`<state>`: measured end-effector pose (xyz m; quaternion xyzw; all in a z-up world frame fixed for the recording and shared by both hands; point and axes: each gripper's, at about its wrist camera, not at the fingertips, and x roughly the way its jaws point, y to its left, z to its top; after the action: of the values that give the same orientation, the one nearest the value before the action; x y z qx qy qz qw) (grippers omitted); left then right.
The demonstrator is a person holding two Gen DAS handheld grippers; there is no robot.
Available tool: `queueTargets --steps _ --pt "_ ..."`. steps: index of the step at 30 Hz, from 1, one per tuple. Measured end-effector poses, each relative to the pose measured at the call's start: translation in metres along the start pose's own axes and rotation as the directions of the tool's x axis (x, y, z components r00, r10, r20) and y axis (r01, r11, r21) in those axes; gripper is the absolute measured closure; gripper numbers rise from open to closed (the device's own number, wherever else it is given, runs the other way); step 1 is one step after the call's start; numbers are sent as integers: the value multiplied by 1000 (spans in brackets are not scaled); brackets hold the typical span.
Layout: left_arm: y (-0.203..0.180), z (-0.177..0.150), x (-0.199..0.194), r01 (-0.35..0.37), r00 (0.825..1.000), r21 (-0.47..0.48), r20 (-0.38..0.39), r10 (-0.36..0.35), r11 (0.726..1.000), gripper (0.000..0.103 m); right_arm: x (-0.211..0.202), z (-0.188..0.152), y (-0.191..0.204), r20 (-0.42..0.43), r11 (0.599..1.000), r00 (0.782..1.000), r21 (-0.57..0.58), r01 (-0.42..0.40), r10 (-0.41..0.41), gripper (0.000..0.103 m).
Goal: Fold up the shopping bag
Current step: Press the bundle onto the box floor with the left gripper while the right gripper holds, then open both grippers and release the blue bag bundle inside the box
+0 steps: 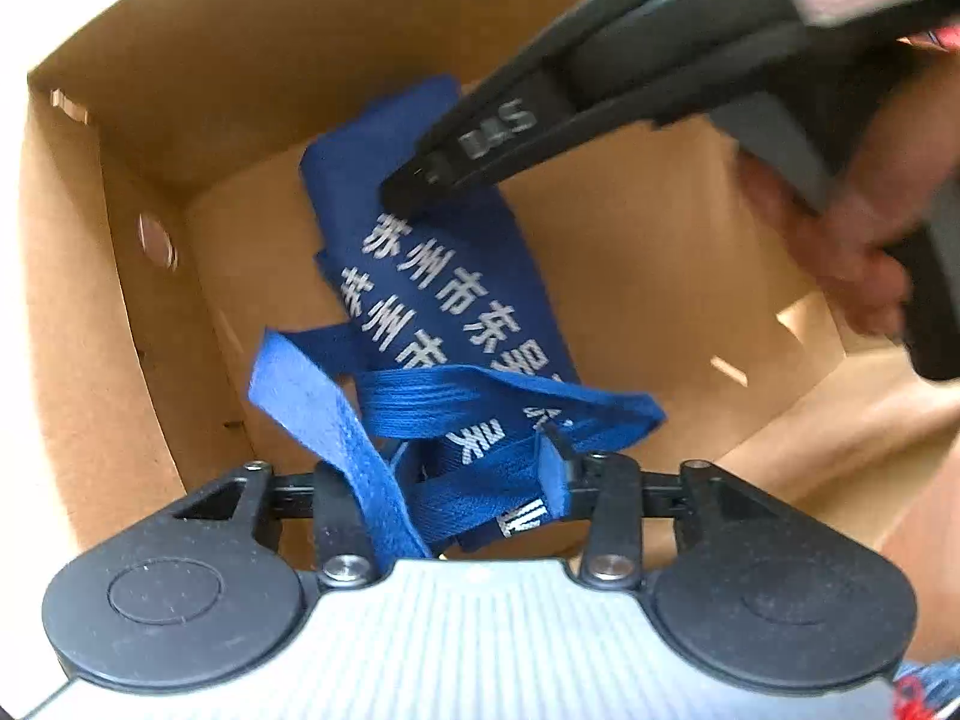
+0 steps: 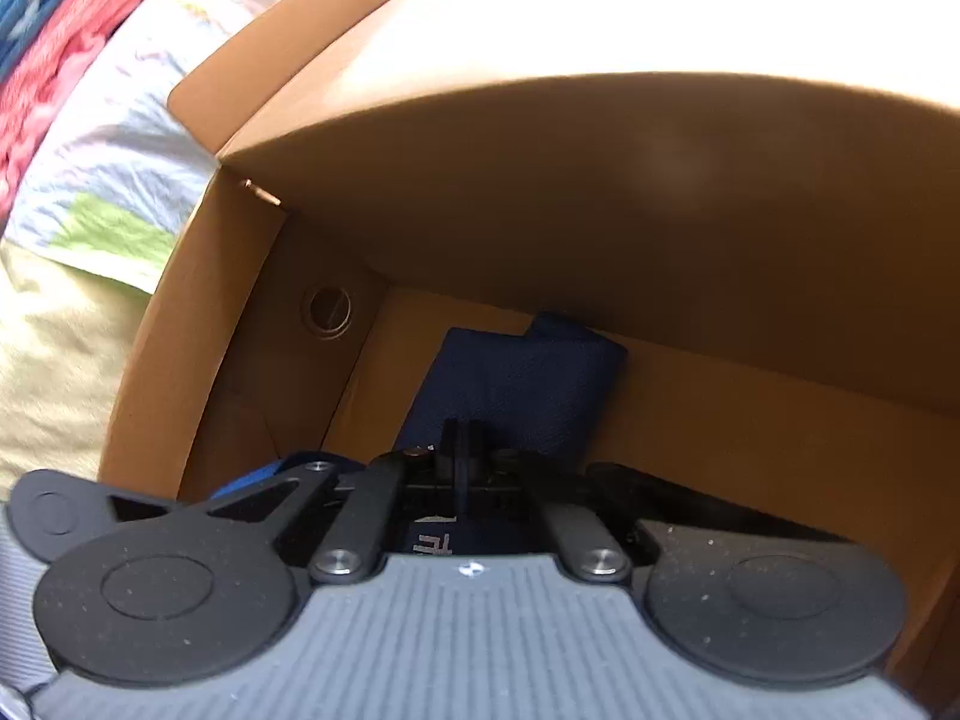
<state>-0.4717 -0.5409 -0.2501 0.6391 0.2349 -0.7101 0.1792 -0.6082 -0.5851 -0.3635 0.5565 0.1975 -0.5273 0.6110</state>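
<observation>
Two black grippers reach into an open brown cardboard box (image 1: 150,360). The left gripper (image 1: 474,480), pointing straight down, has its jaws parted; blue woven straps (image 1: 336,420) with a ribbed texture loop up between the fingers and drape over one of them, and whether the pads pinch any strap cannot be told. Just ahead of it lies the shopping bag (image 1: 432,276), a deep blue fabric folded into a long narrow bundle, printed with two rows of white characters, resting on the floor of the box with its far end near the back wall. The right gripper (image 1: 408,192), held in a person's hand (image 1: 852,264), comes in from the upper right with its jaws clenched together, tip over the far part of the bag; contact is unclear. From the right wrist, the bag (image 2: 516,384) looks dark navy and squarish beyond the closed fingers. The box walls are smooth, with round punched holes (image 2: 327,309). Outside the box lies wrinkled patterned cloth (image 2: 108,168).
</observation>
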Motion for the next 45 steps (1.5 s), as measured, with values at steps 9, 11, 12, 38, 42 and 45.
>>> queueTargets --steps 9,11,12,38,42,45 --pt "-21 -12 -10 -15 1000 21 -5 15 1000 48 10 27 28 -27 995 998 -73 63 -65 103" --pt "-22 -16 -12 -6 1000 13 -5 6 1000 47 9 23 35 4 990 997 -115 81 -81 103" --pt "-22 -17 -14 -2 1000 6 -6 2 1000 47 8 25 39 7 990 996 -109 89 -88 103" --pt "-32 -139 -200 -43 968 -161 238 81 986 53 -11 -11 35 -115 972 989 205 116 -94 70" --pt "-45 -111 -221 -65 958 -214 261 121 975 53 -1 7 61 -144 987 982 83 134 -121 70" --pt "-13 -83 -209 -73 957 -223 260 132 972 53 6 18 80 -154 988 976 -40 149 -154 71"
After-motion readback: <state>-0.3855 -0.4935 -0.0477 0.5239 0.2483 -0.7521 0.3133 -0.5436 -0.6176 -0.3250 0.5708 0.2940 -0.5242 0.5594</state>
